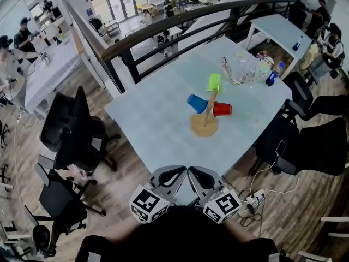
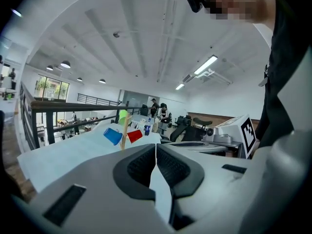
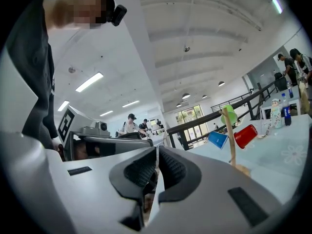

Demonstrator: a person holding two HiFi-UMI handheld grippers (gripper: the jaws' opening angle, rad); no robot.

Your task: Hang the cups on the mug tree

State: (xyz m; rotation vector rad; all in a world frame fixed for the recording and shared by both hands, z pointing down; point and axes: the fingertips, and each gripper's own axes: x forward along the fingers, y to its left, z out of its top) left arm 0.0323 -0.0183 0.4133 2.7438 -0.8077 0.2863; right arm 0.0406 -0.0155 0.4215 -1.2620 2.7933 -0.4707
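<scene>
A wooden mug tree (image 1: 206, 119) stands mid-table with a blue cup (image 1: 197, 103), a red cup (image 1: 222, 109) and a green cup (image 1: 214, 82) hanging on its pegs. Both gripper views show it too: blue cup (image 2: 112, 135), red cup (image 2: 134, 135), green cup (image 2: 122, 117); blue cup (image 3: 217, 139), red cup (image 3: 245, 136), green cup (image 3: 228, 115). My left gripper (image 1: 180, 171) and right gripper (image 1: 194, 172) sit side by side at the table's near edge, well short of the tree. Both are shut with nothing between the jaws.
The pale table (image 1: 158, 119) carries a lanyard (image 1: 233, 72) and a bottle (image 1: 272, 76) near its far right corner. Black office chairs (image 1: 71, 130) stand left and right of it. A dark railing (image 1: 180, 21) runs behind. People work at other desks.
</scene>
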